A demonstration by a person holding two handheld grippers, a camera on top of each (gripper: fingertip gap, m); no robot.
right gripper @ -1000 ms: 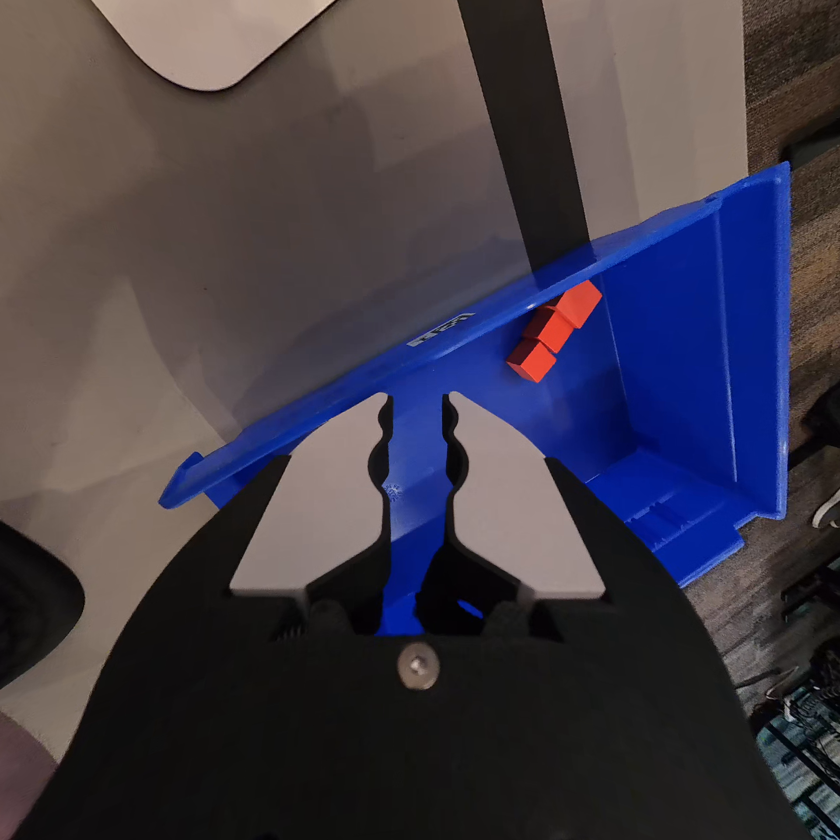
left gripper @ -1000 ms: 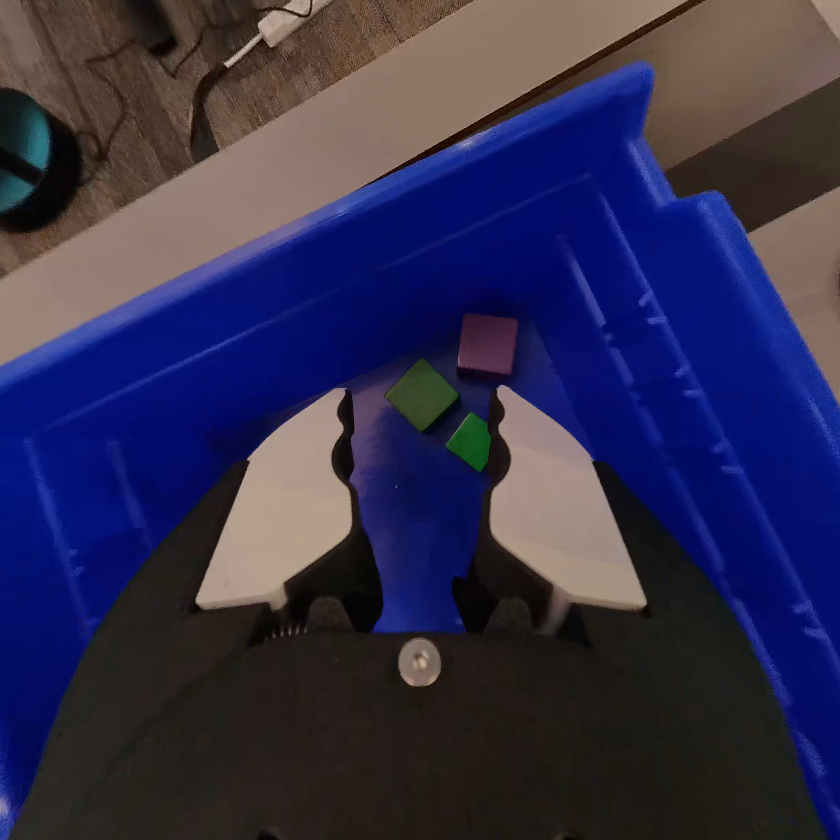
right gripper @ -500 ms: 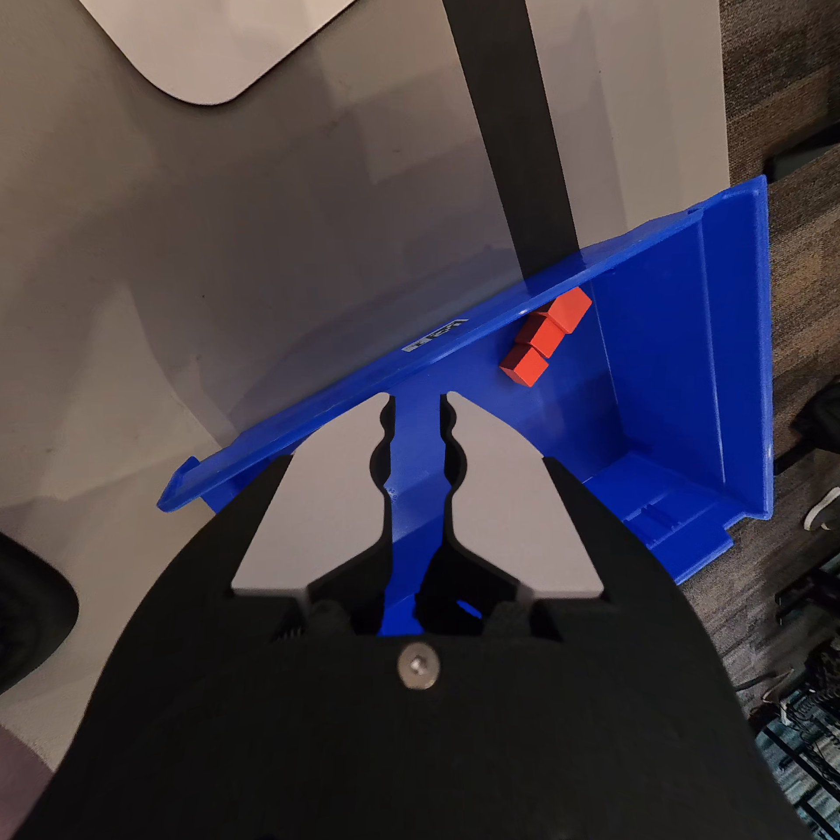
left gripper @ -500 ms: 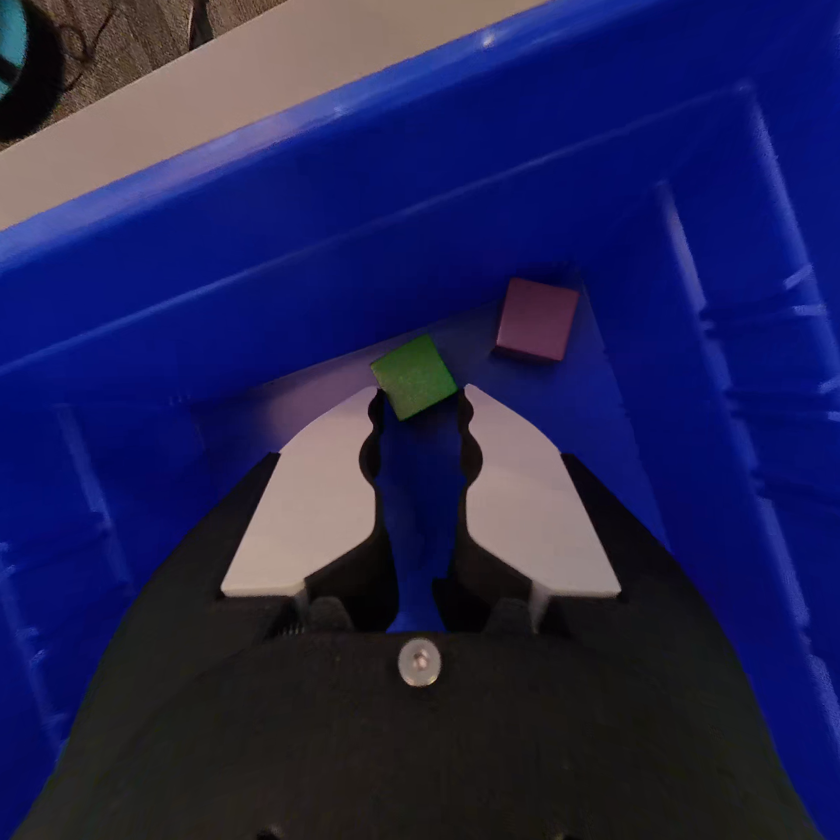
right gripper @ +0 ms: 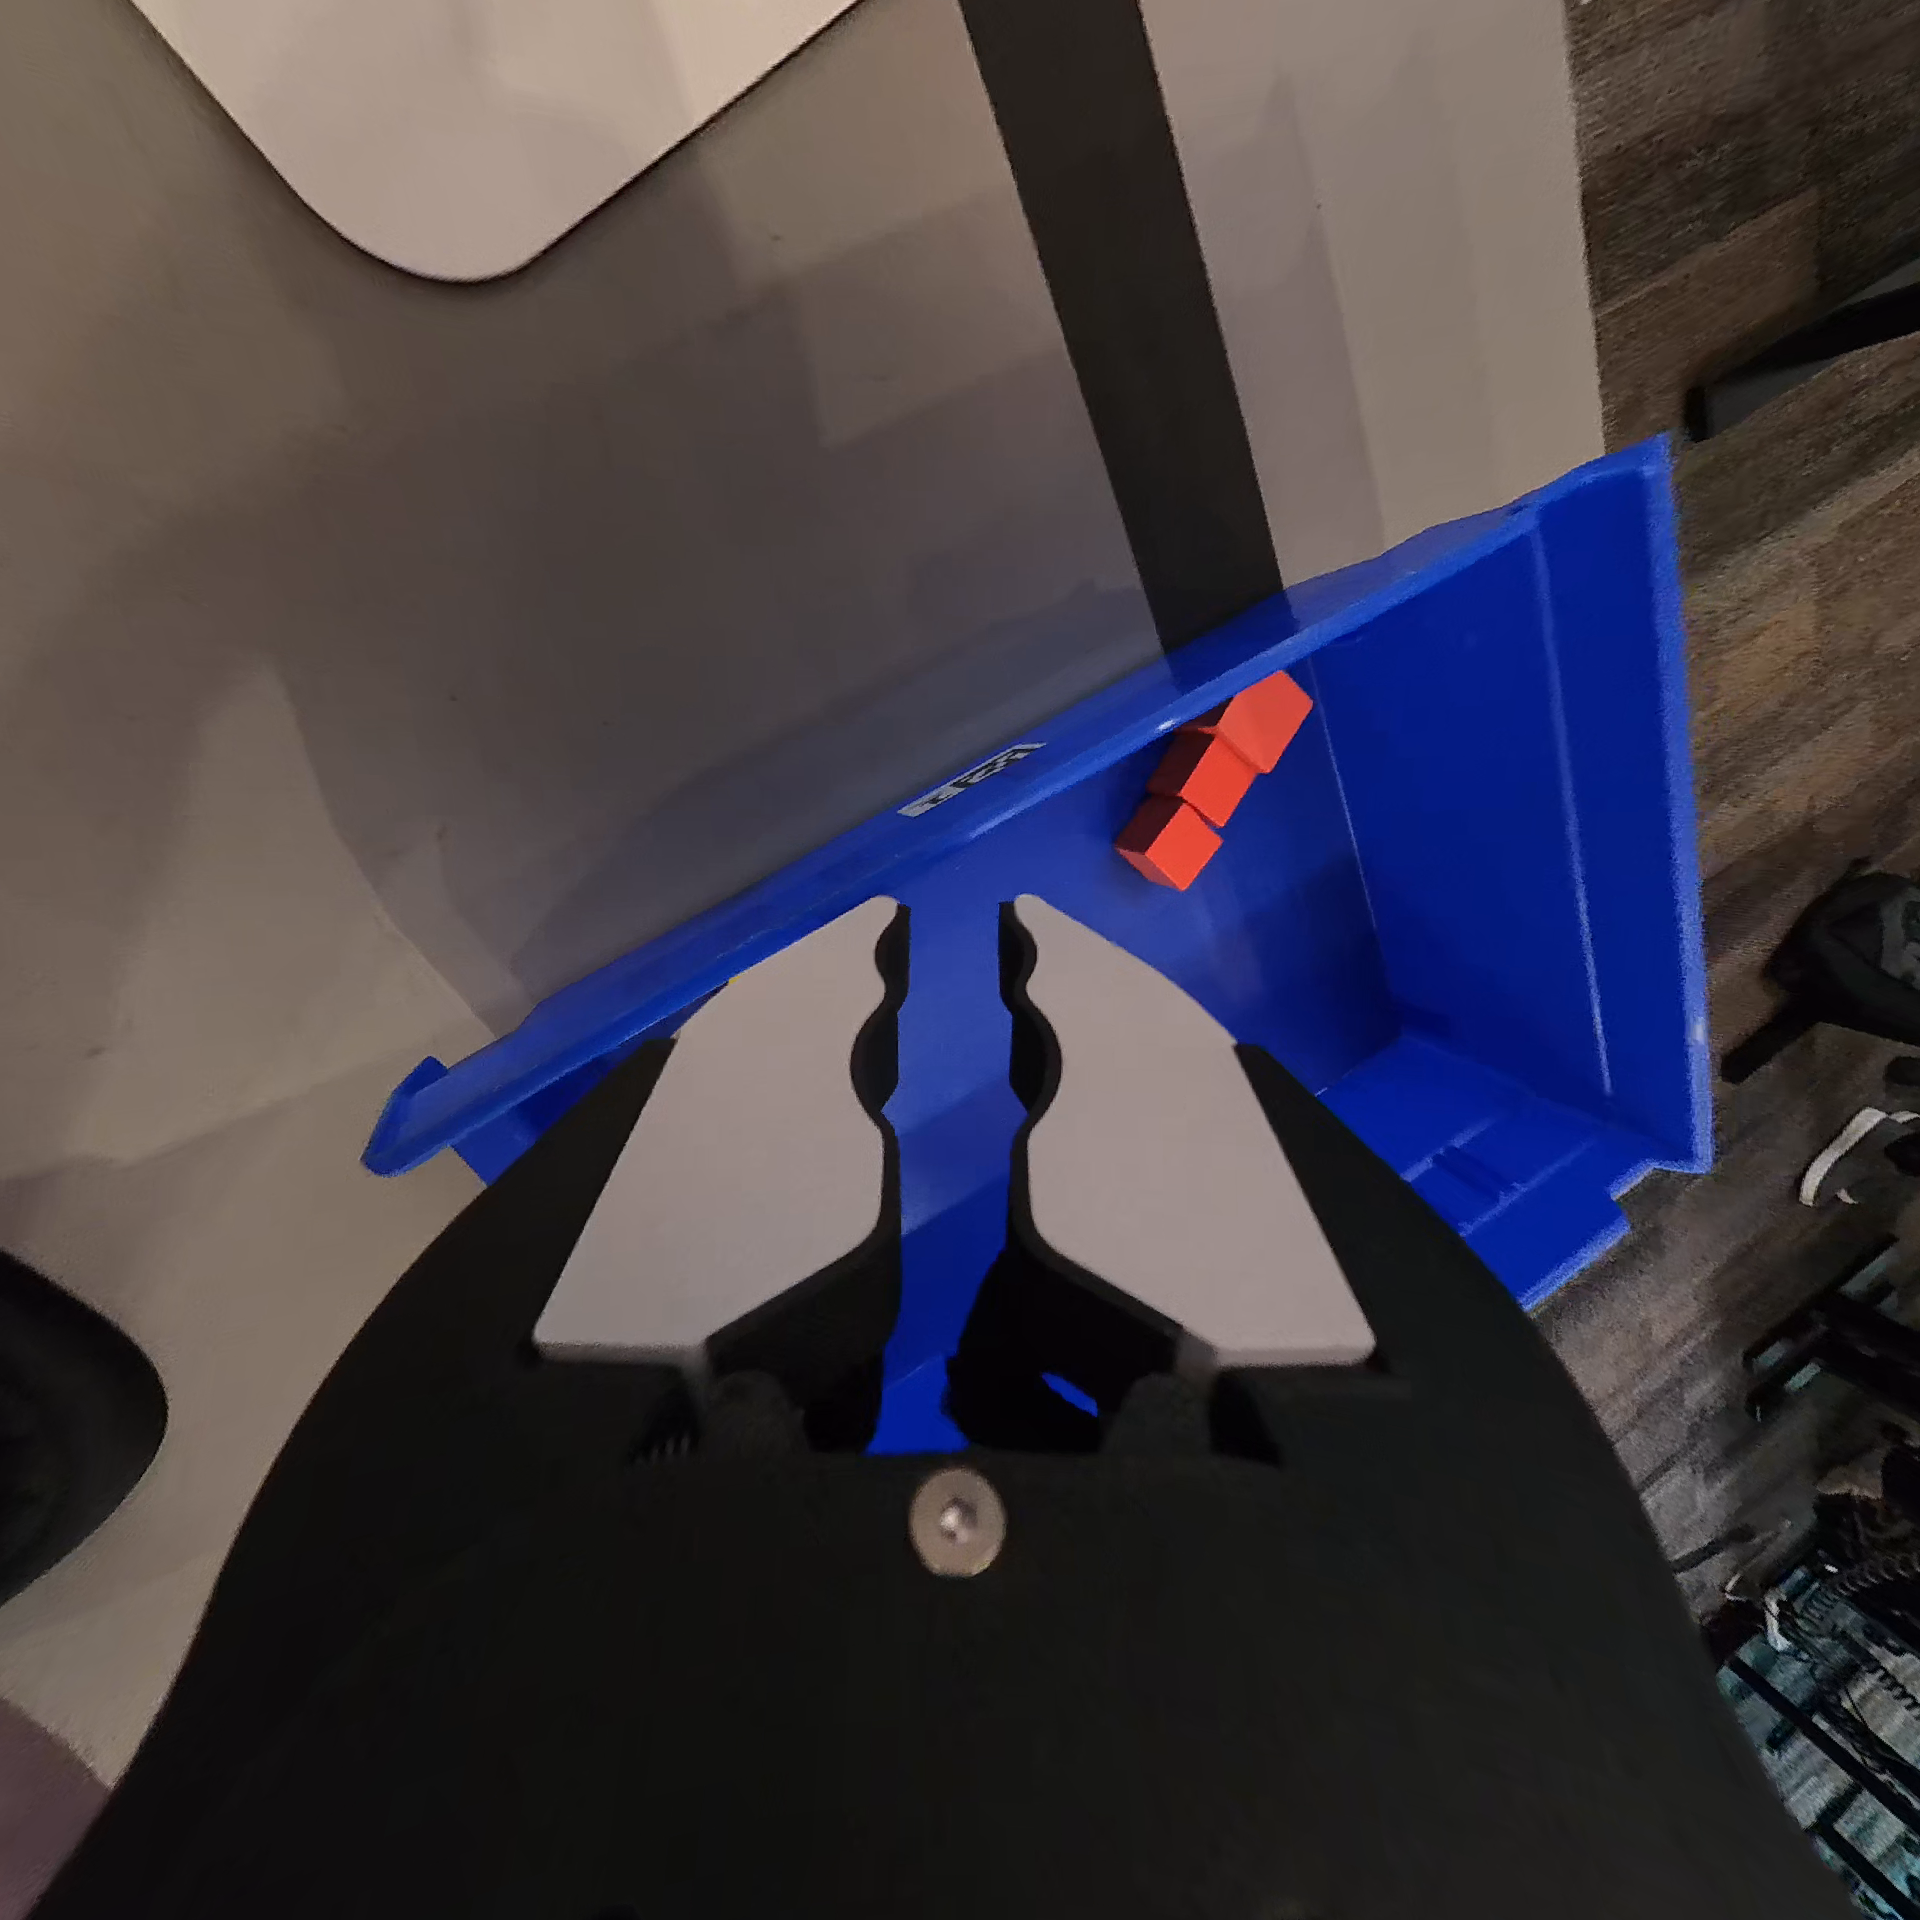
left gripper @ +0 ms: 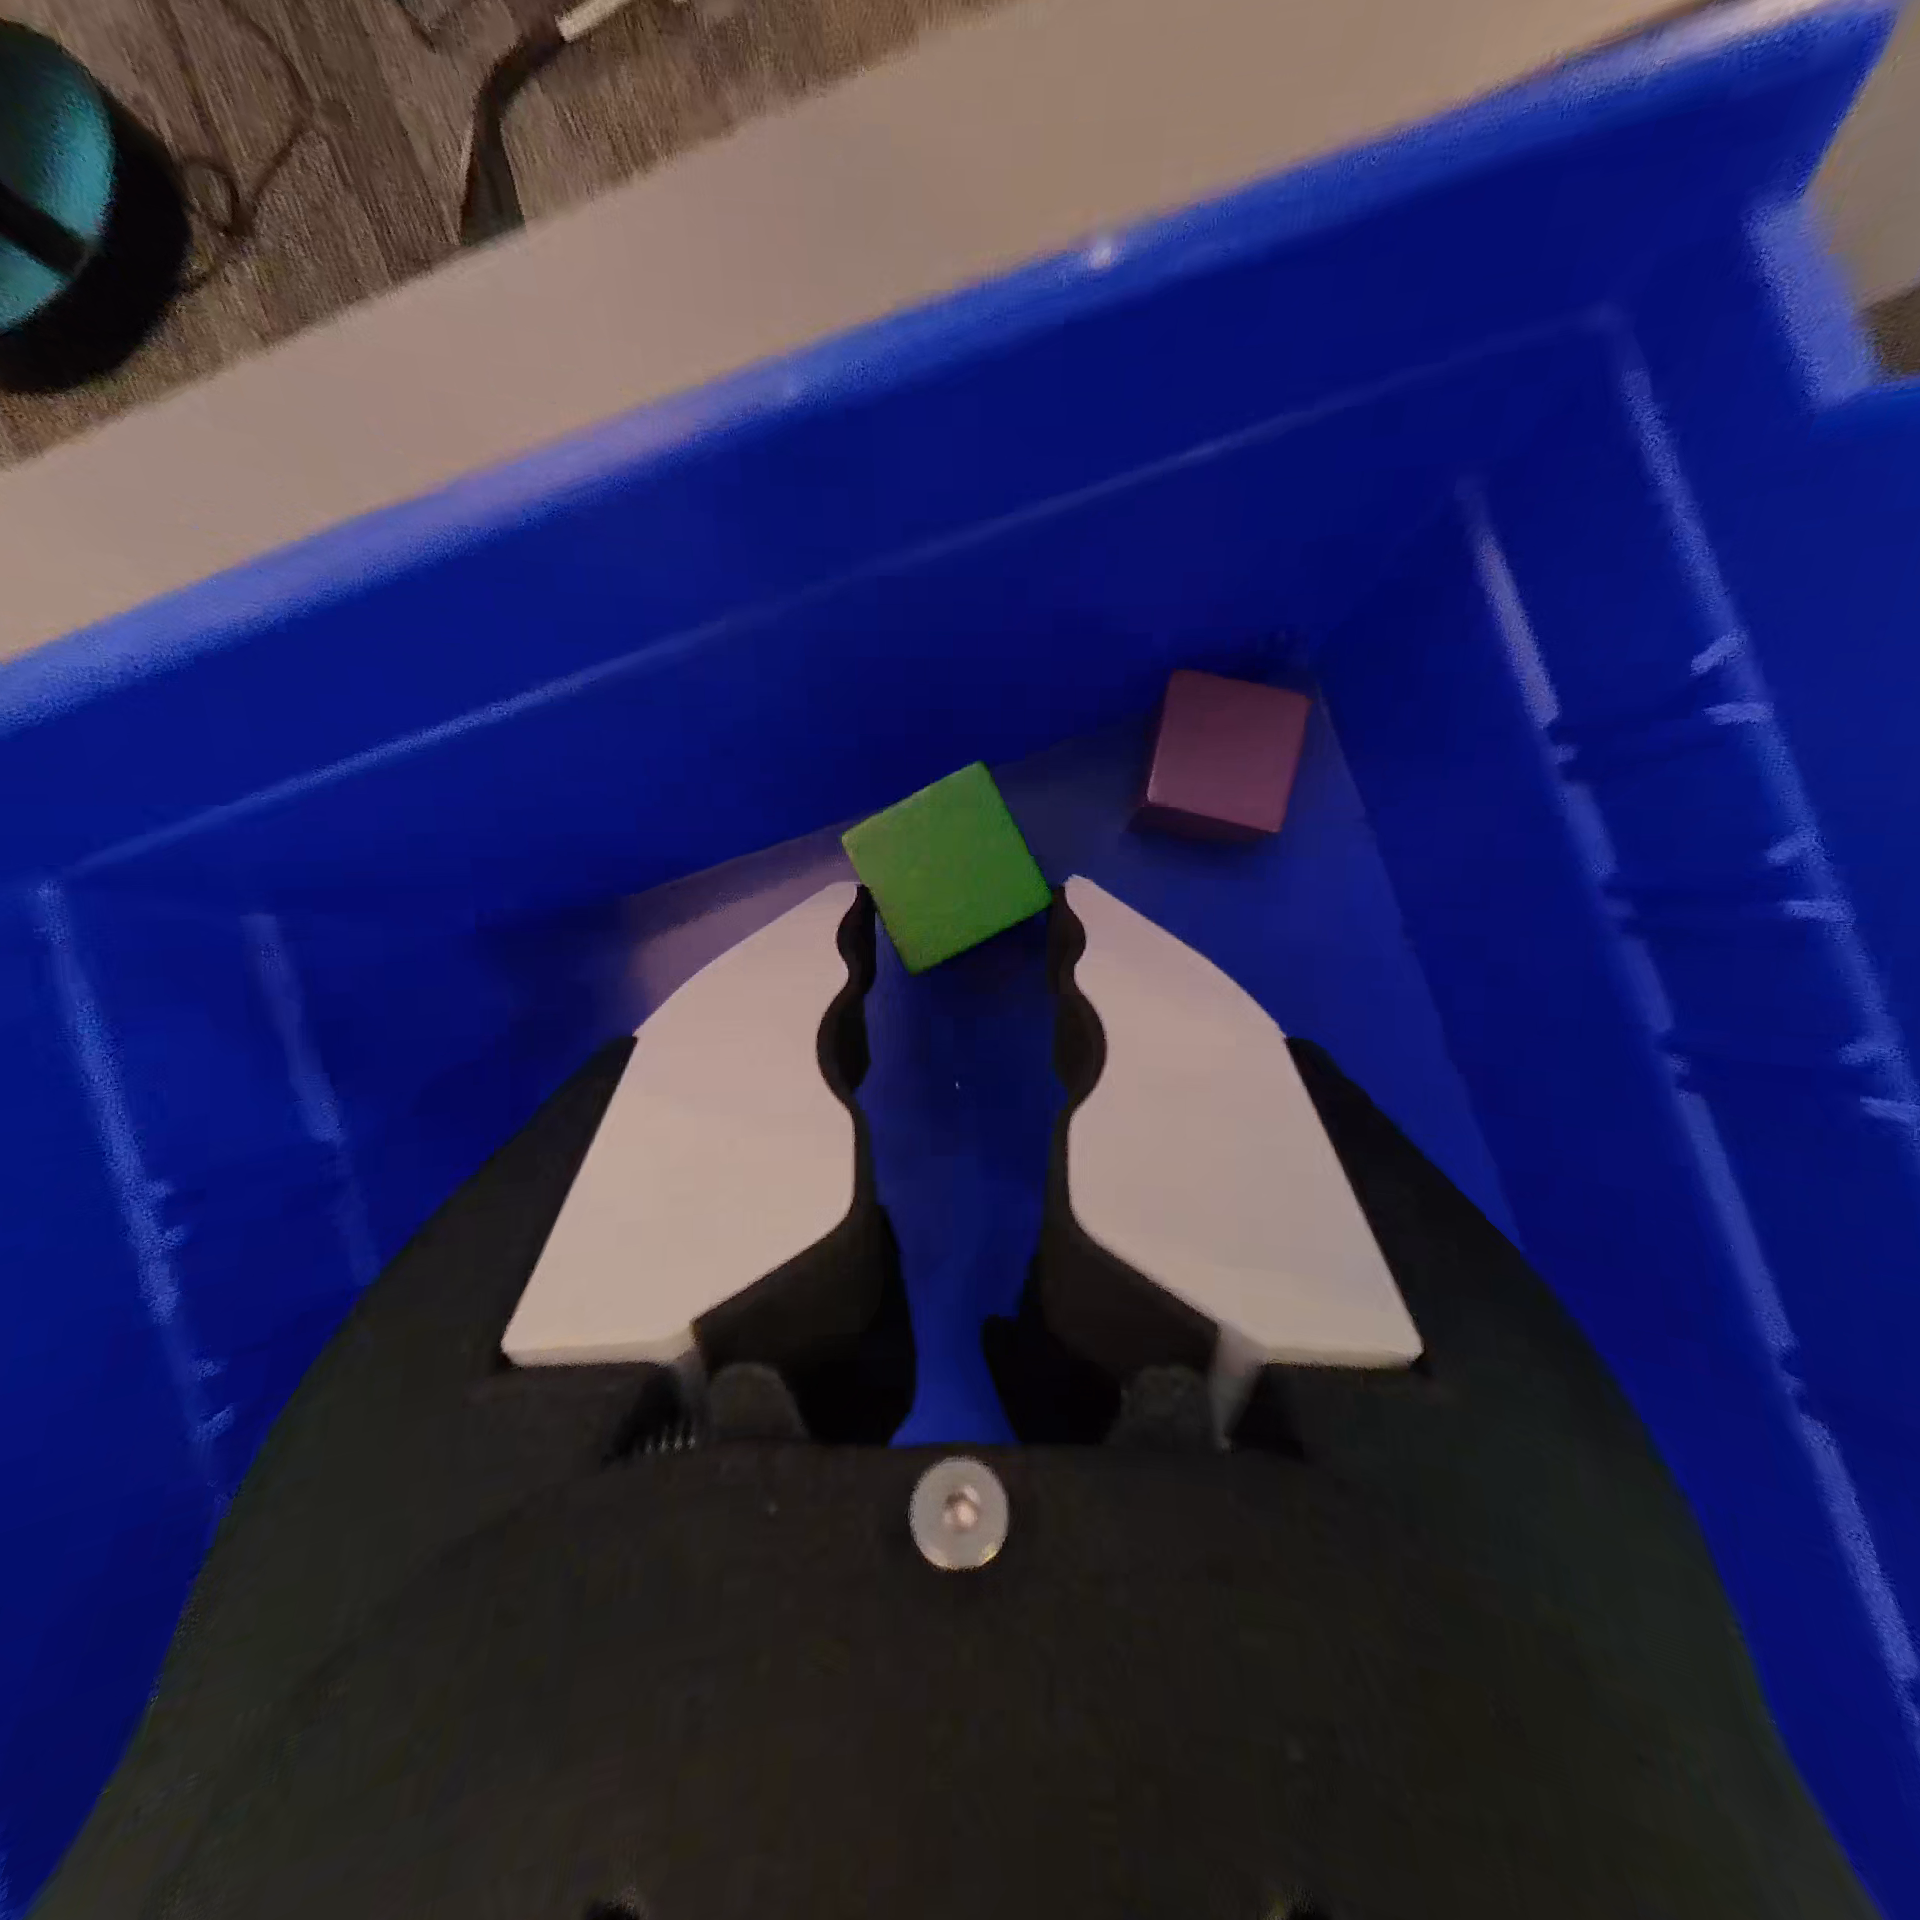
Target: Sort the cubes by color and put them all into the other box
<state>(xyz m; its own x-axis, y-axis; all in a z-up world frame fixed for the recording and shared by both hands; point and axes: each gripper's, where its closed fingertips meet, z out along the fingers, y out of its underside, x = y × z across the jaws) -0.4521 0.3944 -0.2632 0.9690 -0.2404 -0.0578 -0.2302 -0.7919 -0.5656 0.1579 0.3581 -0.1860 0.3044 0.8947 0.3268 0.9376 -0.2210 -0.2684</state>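
Gone from the left wrist view is the second green cube that lay beside the right finger a second ago; one green cube point(left gripper: 943, 865) now sits at the fingertips of the left tongs point(left gripper: 958, 902), which have narrowed from a wide spread until both tips sit at its corners. It rides slightly ahead of the tips, turned corner-on, and appears gripped and perhaps lifted off the floor of the blue box point(left gripper: 520, 665), though a firm press of both pads cannot be confirmed. A purple cube point(left gripper: 1224, 750) rests well apart in the far corner of that same box.

Over at the other blue box point(right gripper: 1507, 831), the right tongs point(right gripper: 956, 906) hover with a narrow gap and nothing between the fingers. Three red cubes point(right gripper: 1210, 774) are lined up, touching, against its long wall.

Judged from this, the reds are sorted and delivered, the greens are under way, and purple is untouched. Whether more cubes lie hidden behind the tongs in either box cannot be told.

Count in view: one green cube, one purple cube, three red cubes, two blue boxes, two pairs of tongs. Both boxes stand on a pale table point(right gripper: 520, 623), with dark carpet point(left gripper: 312, 156) beyond its edge.
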